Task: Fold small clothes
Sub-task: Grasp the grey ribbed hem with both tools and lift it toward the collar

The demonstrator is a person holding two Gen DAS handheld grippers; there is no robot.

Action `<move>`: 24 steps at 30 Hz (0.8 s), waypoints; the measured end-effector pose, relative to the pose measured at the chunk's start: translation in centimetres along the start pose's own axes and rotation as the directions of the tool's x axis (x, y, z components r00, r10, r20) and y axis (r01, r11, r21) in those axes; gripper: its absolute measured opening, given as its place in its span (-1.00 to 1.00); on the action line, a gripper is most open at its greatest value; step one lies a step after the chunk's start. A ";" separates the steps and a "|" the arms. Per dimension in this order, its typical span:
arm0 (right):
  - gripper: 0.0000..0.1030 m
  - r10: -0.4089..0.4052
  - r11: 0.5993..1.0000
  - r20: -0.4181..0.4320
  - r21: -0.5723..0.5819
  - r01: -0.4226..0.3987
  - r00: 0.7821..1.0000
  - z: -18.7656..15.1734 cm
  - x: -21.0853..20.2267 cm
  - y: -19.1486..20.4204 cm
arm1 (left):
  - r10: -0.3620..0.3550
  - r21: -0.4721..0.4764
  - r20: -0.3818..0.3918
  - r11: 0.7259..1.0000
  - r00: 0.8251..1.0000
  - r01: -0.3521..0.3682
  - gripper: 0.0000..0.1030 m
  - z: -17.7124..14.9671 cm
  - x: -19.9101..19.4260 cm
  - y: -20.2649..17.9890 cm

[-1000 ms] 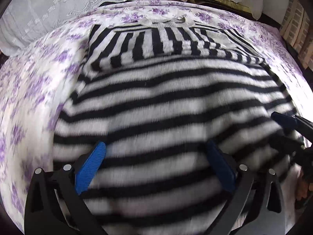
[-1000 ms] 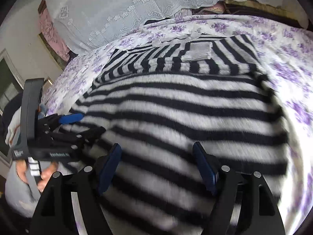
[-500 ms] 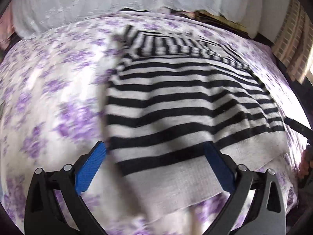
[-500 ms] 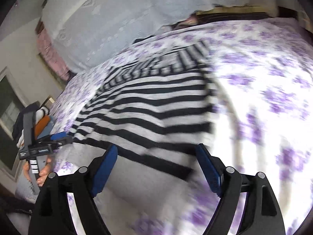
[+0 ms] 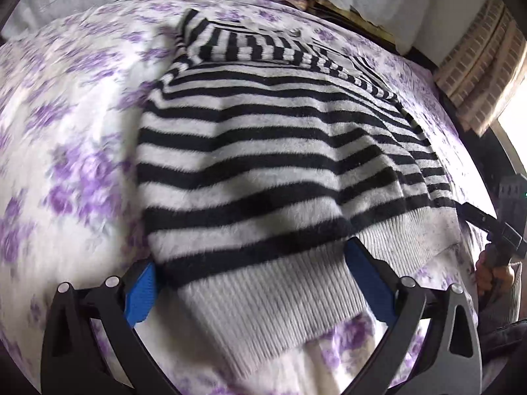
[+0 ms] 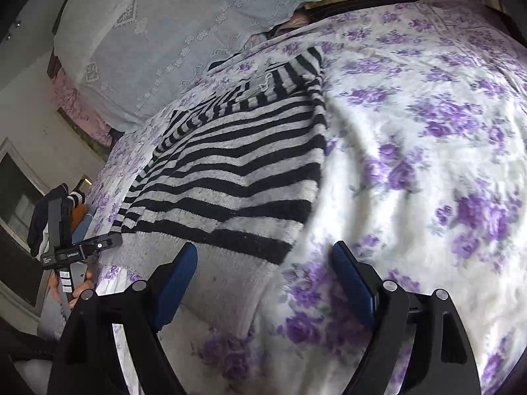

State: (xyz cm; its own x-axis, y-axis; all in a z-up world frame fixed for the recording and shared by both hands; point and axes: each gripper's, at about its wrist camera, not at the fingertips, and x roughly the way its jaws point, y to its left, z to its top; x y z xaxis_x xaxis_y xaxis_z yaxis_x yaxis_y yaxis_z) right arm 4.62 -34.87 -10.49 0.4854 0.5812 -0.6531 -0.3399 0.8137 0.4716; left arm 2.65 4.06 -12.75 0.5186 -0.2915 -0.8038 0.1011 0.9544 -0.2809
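A black-and-white striped sweater (image 5: 263, 151) lies flat on the purple-flowered bed sheet (image 5: 66, 131), sleeves folded across its far end and its grey ribbed hem (image 5: 270, 299) nearest me. My left gripper (image 5: 253, 283) hangs open over the hem's left part, with the rib between its blue pads but not pinched. My right gripper (image 6: 263, 273) stands open over the hem's right corner (image 6: 230, 283), half over sweater (image 6: 237, 171), half over sheet (image 6: 428, 164). Each gripper also shows at the edge of the other's view: the right gripper (image 5: 494, 227) and the left gripper (image 6: 82, 250), each in a person's hand.
A lace-covered pile of bedding (image 6: 181, 26) lines the head of the bed. A brick-patterned wall (image 5: 477, 75) and a bright window are at the right in the left wrist view. A heap of clothes (image 6: 62, 210) sits off the bed's left side.
Both grippers have drawn back from above the sweater's body to its hem and moved apart, the left toward the left part, the right toward the right corner. Both stay open.
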 end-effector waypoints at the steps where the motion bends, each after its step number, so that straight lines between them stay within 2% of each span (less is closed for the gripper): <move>1: 0.65 0.015 1.000 -0.004 0.000 -0.015 1.000 0.3 0.4 0.1 | -0.015 -0.002 -0.001 1.000 1.000 0.015 0.91 0.5 0.3 0.1; 4: 0.63 0.033 0.999 -0.005 -0.005 -0.033 0.999 1.1 1.4 0.3 | -0.054 -0.019 0.005 0.998 0.999 0.054 0.91 1.7 0.9 0.6; 6: 0.50 0.027 1.000 -0.006 -0.004 -0.027 1.000 1.2 1.7 0.3 | -0.066 -0.028 0.012 0.997 0.998 0.066 0.91 1.9 1.1 0.6; 8: 0.08 0.002 1.000 -0.006 0.001 -0.002 1.000 1.1 1.6 0.2 | -0.069 -0.022 0.018 0.997 0.997 0.069 0.87 1.6 0.9 0.4; 9: 0.03 0.003 1.000 -0.007 0.010 -0.003 1.000 0.9 1.5 0.0 | -0.072 -0.014 0.021 0.997 0.997 0.073 0.85 1.3 0.7 0.2; 10: -0.05 0.009 1.000 -0.012 0.018 -0.009 1.000 0.7 1.4 -0.1 | -0.074 -0.009 0.024 0.997 0.997 0.074 0.75 1.0 0.5 0.0; 14: -0.07 0.025 1.000 -0.024 0.011 -0.025 0.999 -0.1 0.9 0.0 | -0.095 -0.004 0.029 0.995 0.995 0.096 0.35 -0.2 -0.2 -0.3; 22: -0.08 0.044 0.999 -0.021 0.023 -0.044 0.999 0.1 1.3 -0.1 | -0.133 -0.024 0.034 0.991 0.990 0.134 0.31 0.3 0.3 0.0; 24: -0.20 0.041 0.999 -0.014 0.032 -0.040 0.999 0.0 1.1 -0.3 | -0.140 -0.035 0.043 0.989 0.989 0.142 0.15 0.1 0.0 0.2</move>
State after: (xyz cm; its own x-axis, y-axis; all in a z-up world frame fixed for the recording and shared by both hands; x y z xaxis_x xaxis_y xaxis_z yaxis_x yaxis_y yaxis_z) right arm 5.27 -34.42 -11.35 0.4595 0.6140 -0.6418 -0.3332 0.7890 0.5162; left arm 2.76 4.22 -12.78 0.5353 -0.4195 -0.7332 0.1439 0.9006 -0.4102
